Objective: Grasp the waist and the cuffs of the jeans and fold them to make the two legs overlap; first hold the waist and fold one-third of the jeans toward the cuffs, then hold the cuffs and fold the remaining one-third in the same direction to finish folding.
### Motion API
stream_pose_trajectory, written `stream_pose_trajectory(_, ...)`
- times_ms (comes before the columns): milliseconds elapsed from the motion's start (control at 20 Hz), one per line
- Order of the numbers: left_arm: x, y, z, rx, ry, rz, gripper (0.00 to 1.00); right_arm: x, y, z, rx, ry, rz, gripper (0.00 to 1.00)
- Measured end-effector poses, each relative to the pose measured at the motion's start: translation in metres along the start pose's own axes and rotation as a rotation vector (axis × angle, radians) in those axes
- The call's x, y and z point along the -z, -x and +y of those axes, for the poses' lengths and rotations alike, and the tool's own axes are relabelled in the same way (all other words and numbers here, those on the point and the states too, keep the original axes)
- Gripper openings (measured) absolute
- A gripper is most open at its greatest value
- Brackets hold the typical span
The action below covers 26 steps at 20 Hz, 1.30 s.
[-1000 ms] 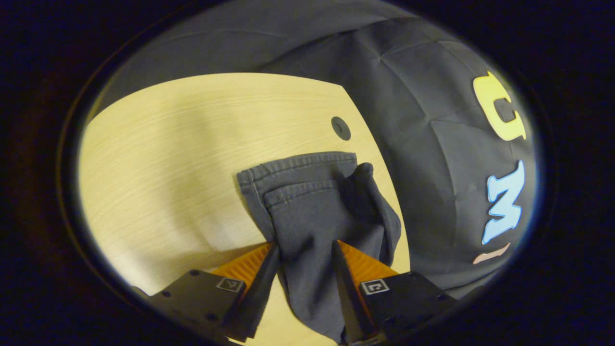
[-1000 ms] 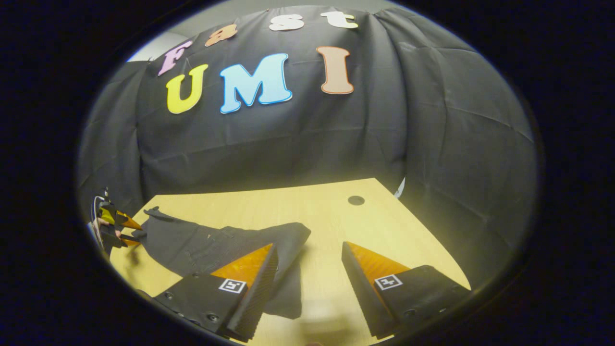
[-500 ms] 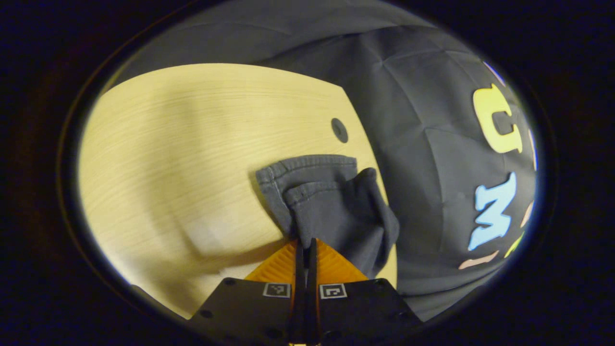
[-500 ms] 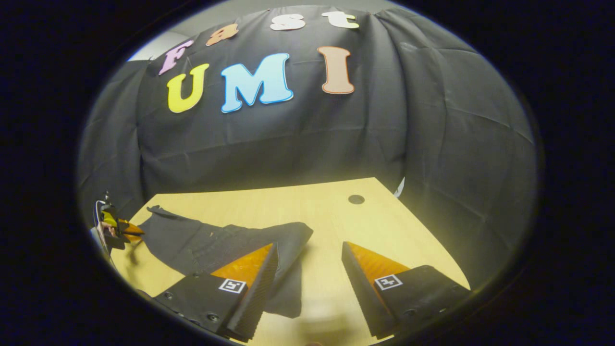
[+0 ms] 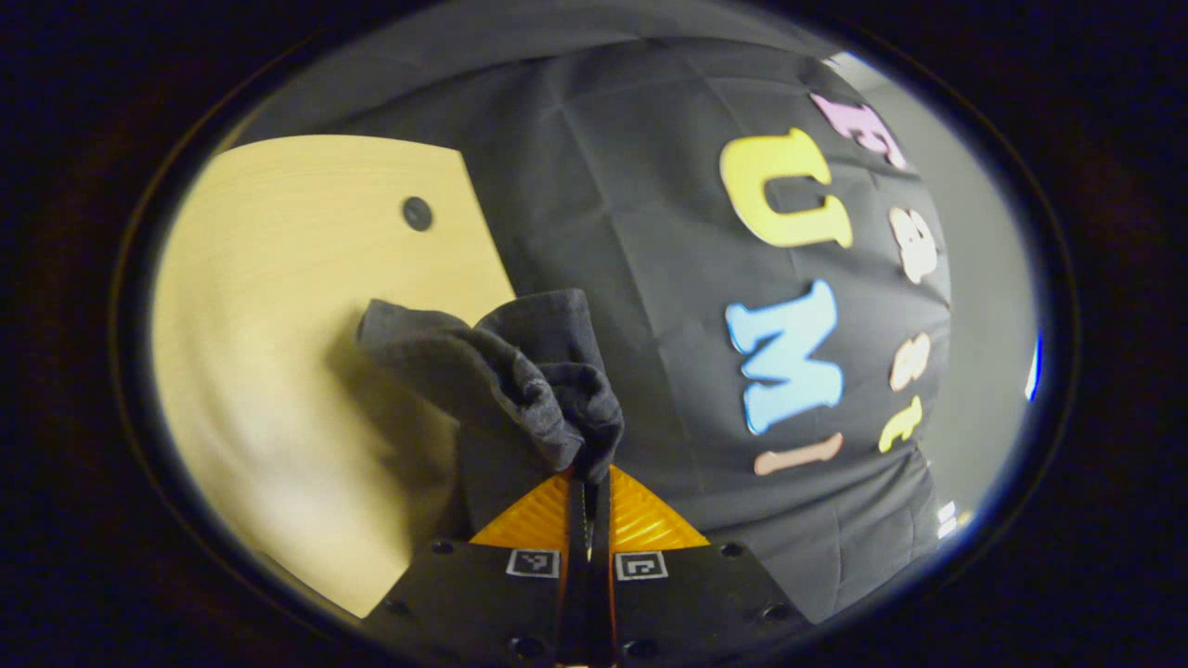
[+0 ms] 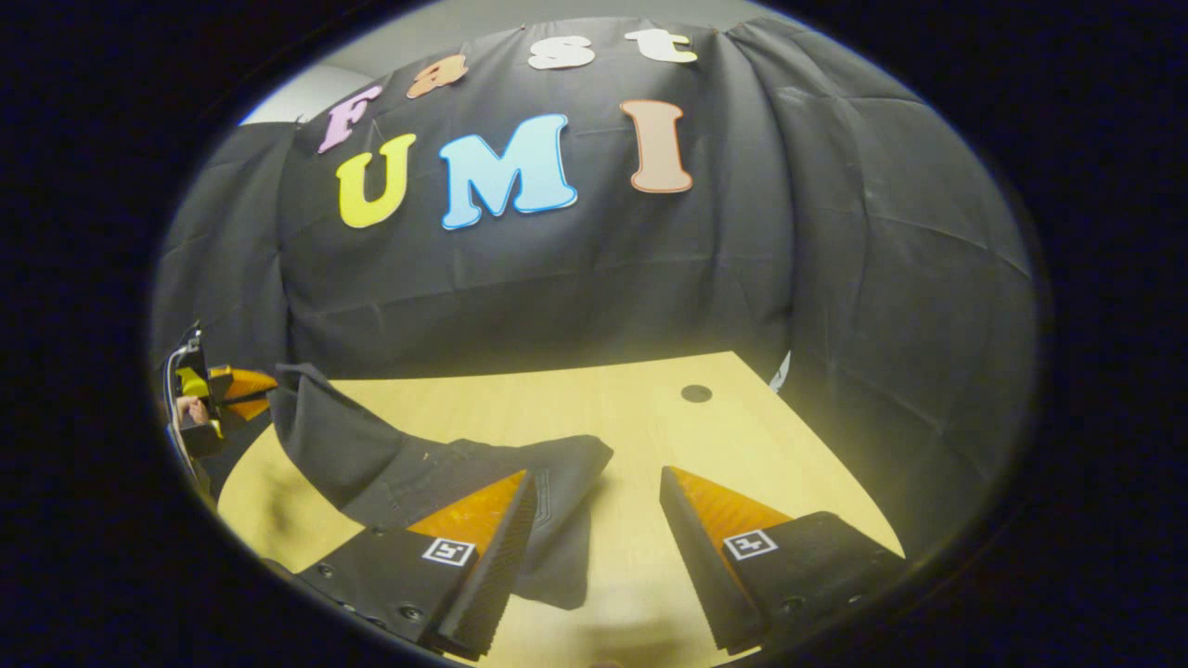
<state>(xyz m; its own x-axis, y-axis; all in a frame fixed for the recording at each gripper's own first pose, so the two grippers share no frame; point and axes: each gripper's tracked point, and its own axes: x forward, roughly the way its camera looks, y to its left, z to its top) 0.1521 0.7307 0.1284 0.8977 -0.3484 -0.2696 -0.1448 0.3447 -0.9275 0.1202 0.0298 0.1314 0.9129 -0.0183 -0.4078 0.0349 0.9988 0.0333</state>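
left hand-held gripper (image 5: 587,492) pinching jeans (image 5: 520,371) above table (image 5: 278,278).

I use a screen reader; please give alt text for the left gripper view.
The left claw is shut on a bunched end of the dark jeans, lifted above a pale wooden table. Black cloth hangs behind.

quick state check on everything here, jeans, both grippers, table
jeans: one end lifted off the table, bunched at the left gripper's tips; the other end lies flat
left gripper: shut on the jeans, raised above the table
right gripper: open, fingers spread, low over the table, one finger over the flat end of the jeans
table: bears the flat part of the jeans
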Motion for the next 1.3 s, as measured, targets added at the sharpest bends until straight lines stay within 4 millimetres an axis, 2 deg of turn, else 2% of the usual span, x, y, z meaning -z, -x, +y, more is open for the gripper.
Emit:
stream_pose_trajectory(100,0.061,-0.016,-0.033,0.031,-0.133,0.074,0.08,0.001,0.011,-0.006,-0.013,0.009,-0.010,0.81)
stream_pose_trajectory(200,0.127,-0.031,-0.044,0.020,-0.249,0.138,0.08,0.004,0.022,-0.013,-0.033,-0.002,-0.017,0.81)
stream_pose_trajectory(300,0.191,-0.040,-0.030,-0.012,-0.294,0.209,0.08,0.010,0.030,-0.025,-0.042,-0.002,-0.013,0.81)
stream_pose_trajectory(350,0.221,-0.054,-0.025,-0.033,-0.308,0.252,0.08,0.013,0.036,-0.031,-0.045,0.000,-0.013,0.81)
stream_pose_trajectory(450,0.273,-0.067,0.002,-0.091,-0.381,0.295,0.08,0.022,0.044,-0.045,-0.054,-0.002,0.000,0.81)
stream_pose_trajectory(550,0.300,-0.065,0.019,-0.161,-0.532,0.281,0.08,0.032,0.051,-0.061,-0.052,-0.005,0.023,0.81)
stream_pose_trajectory(600,0.307,-0.059,0.017,-0.173,-0.617,0.276,0.13,0.032,0.058,-0.069,-0.049,-0.013,0.024,0.81)
stream_pose_trajectory(650,0.313,-0.045,0.011,-0.186,-0.702,0.256,0.31,0.028,0.065,-0.077,-0.044,-0.025,0.009,0.77)
stream_pose_trajectory(700,0.322,-0.033,0.002,-0.195,-0.772,0.222,0.48,0.026,0.073,-0.084,-0.034,-0.034,-0.013,0.81)
stream_pose_trajectory(750,0.331,-0.021,-0.014,-0.185,-0.822,0.187,0.65,0.028,0.081,-0.093,-0.022,-0.040,-0.022,0.81)
stream_pose_trajectory(850,0.339,0.012,-0.055,-0.134,-0.918,0.058,0.67,0.042,0.101,-0.113,0.020,-0.052,-0.025,0.81)
stream_pose_trajectory(950,0.341,0.044,-0.094,-0.079,-1.048,-0.107,0.89,0.052,0.130,-0.138,0.090,-0.068,-0.044,0.81)
stream_pose_trajectory(1000,0.343,0.055,-0.103,-0.071,-1.096,-0.157,0.86,0.060,0.141,-0.153,0.137,-0.059,-0.047,0.81)
stream_pose_trajectory(1050,0.355,0.069,-0.105,-0.081,-1.125,-0.186,0.84,0.066,0.152,-0.167,0.172,-0.048,-0.043,0.81)
stream_pose_trajectory(1100,0.361,0.078,-0.112,-0.074,-1.125,-0.202,0.91,0.070,0.166,-0.180,0.196,-0.031,-0.051,0.81)
stream_pose_trajectory(1200,0.382,0.093,-0.116,-0.086,-1.087,-0.210,0.89,0.063,0.187,-0.210,0.251,-0.003,-0.090,0.82)
stream_pose_trajectory(1250,0.395,0.099,-0.115,-0.093,-1.073,-0.218,0.87,0.058,0.194,-0.227,0.270,0.004,-0.111,0.86)
stream_pose_trajectory(1300,0.413,0.101,-0.115,-0.105,-1.068,-0.229,0.89,0.053,0.200,-0.240,0.274,0.013,-0.138,0.88)
